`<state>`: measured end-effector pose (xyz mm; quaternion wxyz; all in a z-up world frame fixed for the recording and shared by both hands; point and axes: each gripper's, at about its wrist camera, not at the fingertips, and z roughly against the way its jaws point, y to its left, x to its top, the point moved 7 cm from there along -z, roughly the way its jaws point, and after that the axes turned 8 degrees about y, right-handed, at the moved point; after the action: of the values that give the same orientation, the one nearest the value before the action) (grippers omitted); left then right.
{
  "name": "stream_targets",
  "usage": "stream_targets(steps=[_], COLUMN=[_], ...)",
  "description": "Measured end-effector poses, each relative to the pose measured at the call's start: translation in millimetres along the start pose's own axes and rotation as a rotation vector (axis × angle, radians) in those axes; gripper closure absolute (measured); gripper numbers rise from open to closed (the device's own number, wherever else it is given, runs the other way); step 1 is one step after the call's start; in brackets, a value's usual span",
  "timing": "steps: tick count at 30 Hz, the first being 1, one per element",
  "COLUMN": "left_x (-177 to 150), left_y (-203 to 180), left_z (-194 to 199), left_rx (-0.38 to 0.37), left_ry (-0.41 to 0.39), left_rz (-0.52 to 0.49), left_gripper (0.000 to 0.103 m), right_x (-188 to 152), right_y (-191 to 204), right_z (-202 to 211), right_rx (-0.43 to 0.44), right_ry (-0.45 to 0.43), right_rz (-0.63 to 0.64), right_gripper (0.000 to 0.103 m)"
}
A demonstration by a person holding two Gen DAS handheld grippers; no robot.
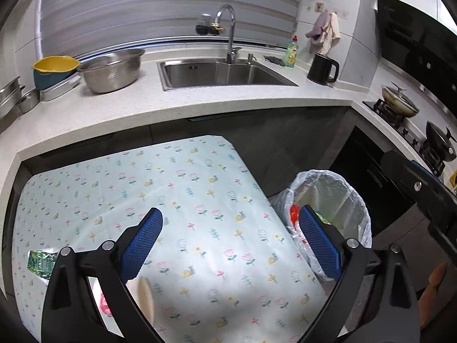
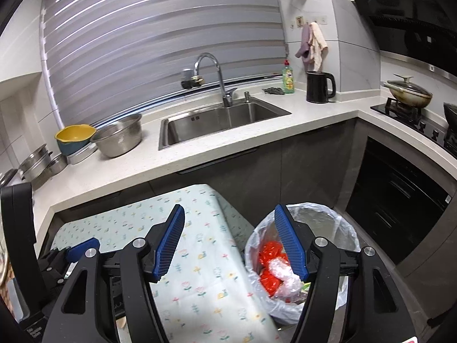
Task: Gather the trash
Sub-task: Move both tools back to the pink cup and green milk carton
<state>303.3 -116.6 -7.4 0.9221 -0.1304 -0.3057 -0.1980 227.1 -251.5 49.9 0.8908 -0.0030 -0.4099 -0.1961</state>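
A waste bin (image 2: 344, 224) lined with a clear bag stands on the floor by the right edge of a table with a floral cloth (image 2: 205, 274). Red wrappers (image 2: 270, 253) and crumpled clear plastic (image 2: 282, 271) lie inside it. My right gripper (image 2: 228, 210) is open and empty, above the gap between table and bin. My left gripper (image 1: 230, 214) hangs open over the cloth (image 1: 200, 188), with nothing between its pads. A green wrapper (image 1: 40, 260) lies at the table's left edge. A pink scrap (image 1: 104, 303) and a beige piece (image 1: 145, 294) show blurred under the left finger. The bin (image 1: 357, 200) is at its right.
Behind the table runs a white counter (image 1: 228, 100) with a steel sink (image 1: 222, 71), a steel colander (image 1: 111, 70), a yellow bowl (image 1: 55, 67), a black kettle (image 1: 322, 68) and a soap bottle (image 1: 292, 51). Pans sit on the stove (image 1: 400, 105) to the right. Dark cabinets (image 2: 400, 200) stand behind the bin.
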Motion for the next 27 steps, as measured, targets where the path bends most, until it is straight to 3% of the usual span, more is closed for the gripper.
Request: stream_targets(steps=[11, 19, 27], left_x=[-24.0, -68.9, -118.8], left_y=[92.2, 181.7, 260.5], left_z=[33.0, 44.6, 38.1], left_rx=[0.097, 0.226, 0.308], left_ry=[-0.011, 0.025, 0.093], left_rz=[0.116, 0.216, 0.321], left_gripper=[0.011, 0.009, 0.009], right_x=[-38.9, -92.1, -151.8], right_y=[74.3, 134.8, 181.5], right_z=[3.7, -11.9, -49.9], right_rx=[0.076, 0.151, 0.207], right_ry=[0.063, 0.164, 0.298], right_rz=[0.081, 0.137, 0.158], right_gripper=[0.031, 0.028, 0.028])
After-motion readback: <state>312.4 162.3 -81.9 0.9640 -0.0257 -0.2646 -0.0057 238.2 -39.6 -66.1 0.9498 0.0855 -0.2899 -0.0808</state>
